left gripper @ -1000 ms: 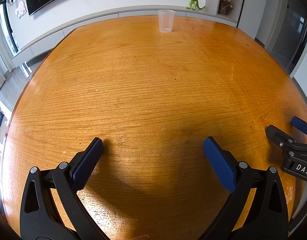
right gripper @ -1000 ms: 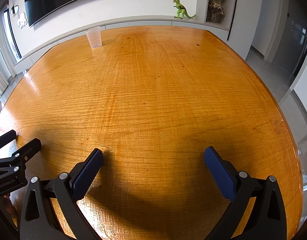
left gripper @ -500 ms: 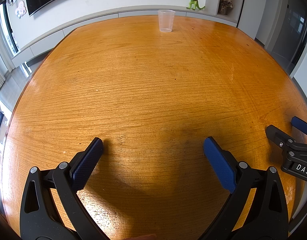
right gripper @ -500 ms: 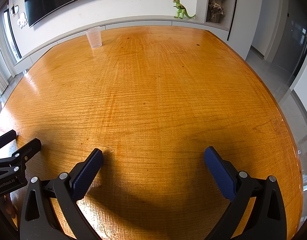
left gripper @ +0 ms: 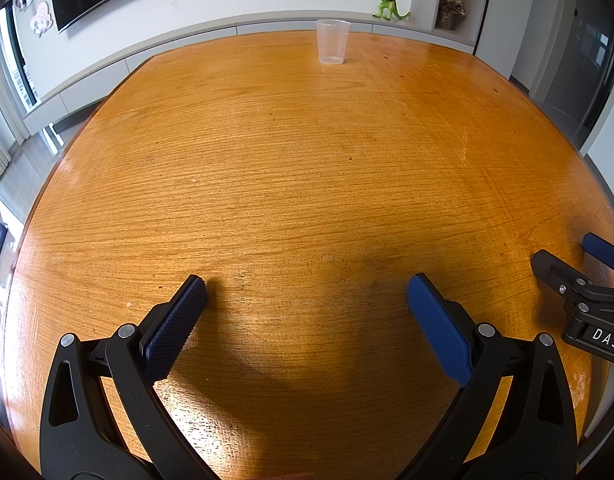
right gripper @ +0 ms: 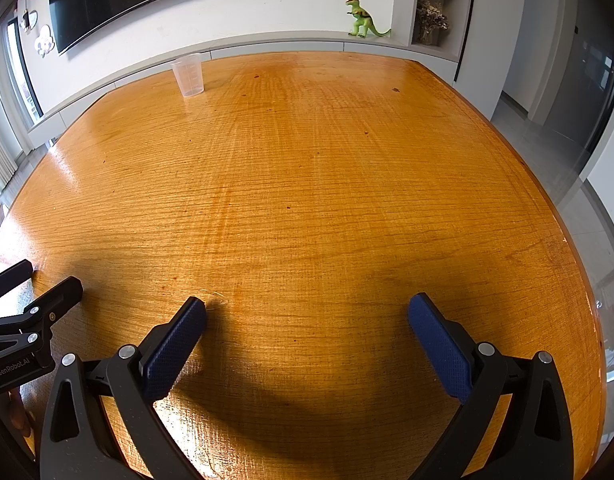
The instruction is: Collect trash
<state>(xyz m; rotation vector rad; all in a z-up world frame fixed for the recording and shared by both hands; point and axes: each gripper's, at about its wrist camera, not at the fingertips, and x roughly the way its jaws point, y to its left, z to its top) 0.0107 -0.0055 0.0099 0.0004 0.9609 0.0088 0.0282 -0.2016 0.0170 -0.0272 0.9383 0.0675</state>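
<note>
Jaws of both grippers gape wide over the wooden table [left gripper: 307, 184], clear plastic cup [left gripper: 332, 41] upright far off.

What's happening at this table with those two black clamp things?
A person holds two hand-held grippers low over the near end of the orange wooden table, to collect trash. The left gripper and the right gripper both have their blue-padded jaws wide apart and hold nothing. The only item on the table is a clear plastic cup, upright near the far edge and untouched. A green toy dinosaur stands on the ledge behind.
</note>
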